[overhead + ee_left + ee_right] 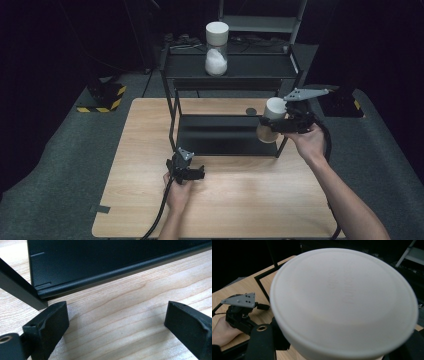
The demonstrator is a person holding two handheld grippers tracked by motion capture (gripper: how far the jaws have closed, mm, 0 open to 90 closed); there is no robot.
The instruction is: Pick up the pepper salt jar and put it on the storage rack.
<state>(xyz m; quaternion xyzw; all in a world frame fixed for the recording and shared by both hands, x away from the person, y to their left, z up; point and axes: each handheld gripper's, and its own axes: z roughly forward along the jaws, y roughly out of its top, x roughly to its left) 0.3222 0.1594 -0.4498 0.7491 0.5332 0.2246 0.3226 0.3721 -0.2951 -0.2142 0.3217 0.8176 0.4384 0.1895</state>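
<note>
A jar with a white lid (pixel 274 108) and a tan filling is held just above the right front corner of the black rack's lower shelf (pixel 220 135). My right gripper (pixel 270 125) is shut on this jar. In the right gripper view its lid (pixel 344 300) looms close and blurred, with the jaws on either side below it. A second white-lidded jar (pixel 216 48) with white filling stands on the upper shelf (pixel 250 65). My left gripper (pixel 192 172) rests on the wooden table (pixel 240 200) in front of the rack's left leg. Its jaws stand open around bare wood (pixel 116 315).
A small dark disc (pixel 251 111) lies on the table behind the lower shelf. The rack's front edge (pixel 112 272) and a leg (pixel 20 290) sit just ahead of the left jaws. Yellow-and-black striped blocks (pixel 102 97) lie on the grey floor. The left gripper (pixel 239 312) appears beyond the lid.
</note>
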